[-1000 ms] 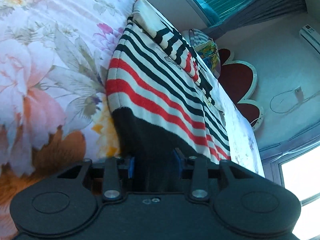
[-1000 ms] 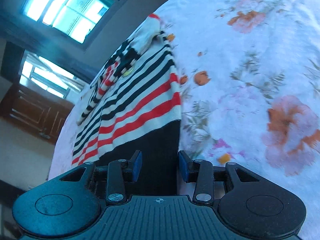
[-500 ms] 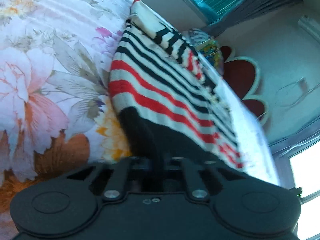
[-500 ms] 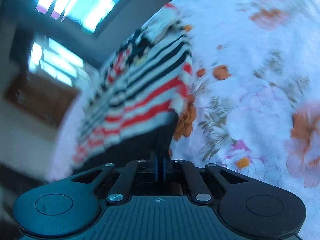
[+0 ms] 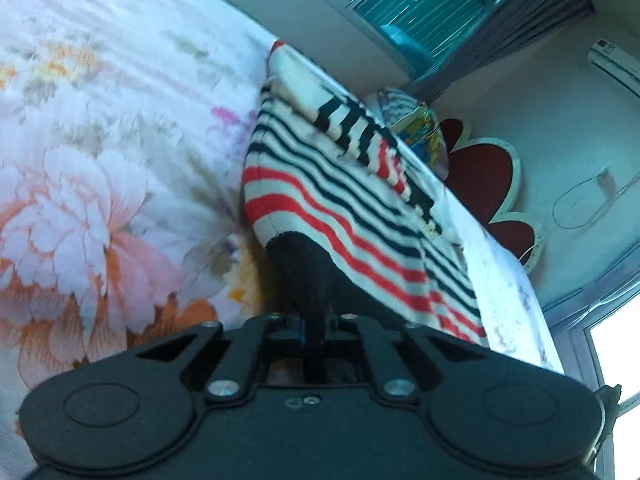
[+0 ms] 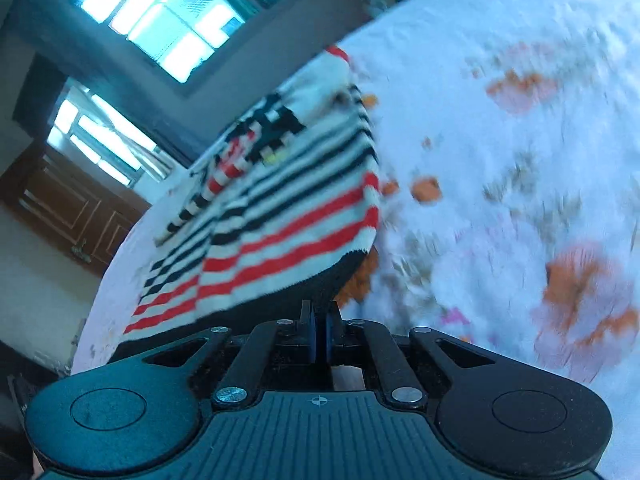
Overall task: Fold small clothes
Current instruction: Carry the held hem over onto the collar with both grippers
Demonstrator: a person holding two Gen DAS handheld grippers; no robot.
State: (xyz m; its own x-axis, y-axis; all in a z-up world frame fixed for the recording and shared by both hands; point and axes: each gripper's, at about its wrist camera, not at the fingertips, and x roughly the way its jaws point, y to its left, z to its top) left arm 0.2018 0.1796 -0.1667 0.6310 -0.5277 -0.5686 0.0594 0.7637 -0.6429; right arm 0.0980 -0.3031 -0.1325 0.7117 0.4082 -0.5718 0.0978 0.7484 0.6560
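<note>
Pinching the black hem band of the striped sweater [image 5: 344,216], one corner each, the left claw [image 5: 316,320] and the right claw [image 6: 319,322] have both just closed their jaws tight on the knit, with the fabric caught between the pads. The sweater lies spread on the bed [image 5: 100,140], its hem nearest the claws and its white collar at the far end; a sleeve is already laid across its chest. The step in hand looks like the start of the lengthwise fold: hem gripped, about to be lifted. The next move probably calls for raising both corners together and carrying them evenly toward the collar, keeping the hem taut between the claws so the knit does not sag or twist.

The bed wears a pale sheet printed with large pink and orange flowers. Beyond the sweater's collar a window [image 5: 400,4] with teal blinds fills the wall; past the sweater's far side stand a colourful pillow [image 5: 416,128] and a red petal-shaped headboard [image 5: 484,176]. The right view shows a brown wooden door [image 6: 68,204] beyond the sweater.
</note>
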